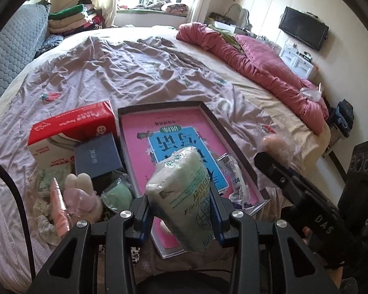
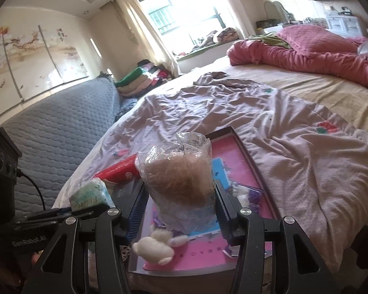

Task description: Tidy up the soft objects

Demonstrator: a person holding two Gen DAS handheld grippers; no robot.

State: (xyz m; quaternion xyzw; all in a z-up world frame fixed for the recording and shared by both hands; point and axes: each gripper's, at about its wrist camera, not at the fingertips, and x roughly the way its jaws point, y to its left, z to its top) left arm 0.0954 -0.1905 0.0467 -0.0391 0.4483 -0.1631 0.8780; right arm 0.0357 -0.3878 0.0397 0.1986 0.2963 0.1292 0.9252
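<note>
My left gripper (image 1: 180, 196) is shut on a green tissue pack (image 1: 179, 171) in printed plastic wrap, held upright above the near end of a flat tray (image 1: 159, 104) with a dark rim and a pink printed floor. My right gripper (image 2: 180, 193) is shut on a clear plastic bag of brown fluffy material (image 2: 177, 171), also over the tray (image 2: 247, 156). Each gripper shows in the other's view: the right gripper (image 1: 277, 169) with its bag at the right, the left gripper (image 2: 61, 214) with the green pack (image 2: 90, 193) at the left. A white plush toy (image 2: 154, 247) lies in the tray.
Left of the tray stand a red box (image 1: 71, 125) and a dark blue box (image 1: 98, 156), with a pile of soft things in front: a pink bunny plush (image 1: 81, 191), a green pouch (image 1: 117, 193), pink cloth (image 1: 59, 208). Small wrapped packets (image 1: 233, 171) lie in the tray. A red quilt (image 1: 257, 66) lies along the bed's far side.
</note>
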